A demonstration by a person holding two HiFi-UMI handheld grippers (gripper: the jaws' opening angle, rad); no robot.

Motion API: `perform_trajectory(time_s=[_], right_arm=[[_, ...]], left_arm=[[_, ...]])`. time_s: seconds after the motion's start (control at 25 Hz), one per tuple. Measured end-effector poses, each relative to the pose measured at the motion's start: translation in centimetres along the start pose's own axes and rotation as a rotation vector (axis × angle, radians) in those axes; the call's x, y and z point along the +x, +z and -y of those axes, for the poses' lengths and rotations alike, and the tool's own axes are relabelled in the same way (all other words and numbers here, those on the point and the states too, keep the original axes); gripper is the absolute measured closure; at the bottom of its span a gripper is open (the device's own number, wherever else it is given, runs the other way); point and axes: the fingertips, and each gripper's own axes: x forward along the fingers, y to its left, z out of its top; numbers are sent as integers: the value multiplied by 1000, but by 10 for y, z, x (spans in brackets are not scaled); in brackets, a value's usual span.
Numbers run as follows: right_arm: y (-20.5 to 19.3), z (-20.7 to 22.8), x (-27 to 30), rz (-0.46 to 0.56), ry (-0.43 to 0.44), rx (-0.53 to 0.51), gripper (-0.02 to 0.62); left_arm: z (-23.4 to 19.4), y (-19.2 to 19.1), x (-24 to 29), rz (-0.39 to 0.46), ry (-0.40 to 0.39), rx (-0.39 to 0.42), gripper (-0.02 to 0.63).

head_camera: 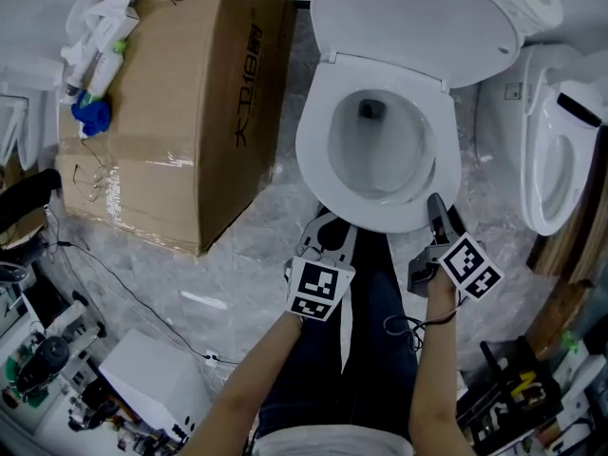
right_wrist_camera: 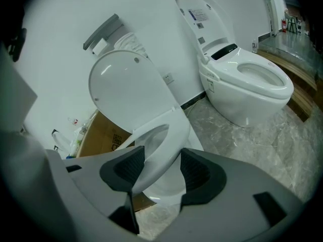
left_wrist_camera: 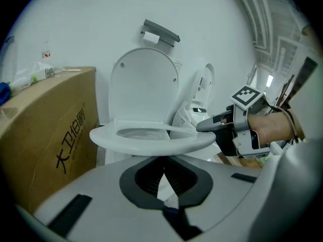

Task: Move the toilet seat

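A white toilet stands with its lid (head_camera: 418, 17) up and its seat (head_camera: 313, 150) lying level on the bowl. My right gripper (head_camera: 437, 212) is at the seat's front right rim. In the right gripper view, its jaws (right_wrist_camera: 161, 160) stand wide with the seat rim (right_wrist_camera: 161, 135) between the dark pads, and I see no firm press on it. From the left gripper view, one right finger (left_wrist_camera: 209, 125) lies over the seat (left_wrist_camera: 151, 141). My left gripper (head_camera: 332, 226) is shut and empty just below the bowl's front (left_wrist_camera: 164, 178).
A large cardboard box (head_camera: 180, 93) stands close on the toilet's left, with bottles and a blue thing (head_camera: 90, 112) on top. A second toilet (head_camera: 556, 155) with its lid up is on the right. Cables (head_camera: 123, 283) and equipment lie at the lower left.
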Motion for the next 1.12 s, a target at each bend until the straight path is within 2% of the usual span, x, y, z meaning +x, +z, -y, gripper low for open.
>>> perform_trajectory(time_s=[0.4,0.52,0.68,0.8,1.12], right_arm=[[25,-17,-8,40,18,46,358],[34,-20,-12,63,-9,44,353],[46,-28,-21,95,-67,-107,318],[46,-37,-27,94,-53,-167,318],[70,-65,-46,167,-49,-325,319]], left_arm=[[0,38,-8,70,5,-18,592],[-1,49,-9,92,11,-19,592],[-1,61,-10,114,14,-18,592],[-1,71,-11,131,16,-23,592],[-3,104,-12,179,26,-21,592]])
